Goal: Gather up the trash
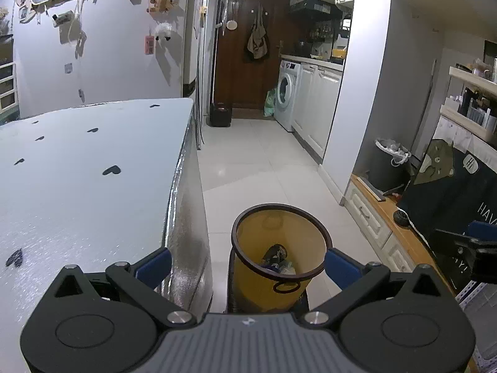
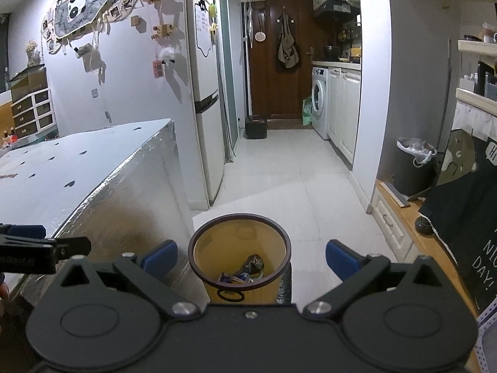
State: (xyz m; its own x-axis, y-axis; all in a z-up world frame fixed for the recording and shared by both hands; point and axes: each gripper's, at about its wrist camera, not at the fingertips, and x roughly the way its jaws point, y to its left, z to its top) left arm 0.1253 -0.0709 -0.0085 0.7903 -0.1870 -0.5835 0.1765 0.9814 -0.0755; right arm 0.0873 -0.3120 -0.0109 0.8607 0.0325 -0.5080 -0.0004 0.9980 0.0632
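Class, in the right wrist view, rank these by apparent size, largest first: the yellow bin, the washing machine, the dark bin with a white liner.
1. Yellow bin, though nearness inflates it.
2. Dark bin with white liner.
3. Washing machine, farthest away, so likely larger in reality.

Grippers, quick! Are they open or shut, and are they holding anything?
Left gripper: open, holding nothing, above the yellow bin.
Right gripper: open, holding nothing, also above the bin.

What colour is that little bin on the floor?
The bin is yellow with a dark brown rim, clearest in the right wrist view.
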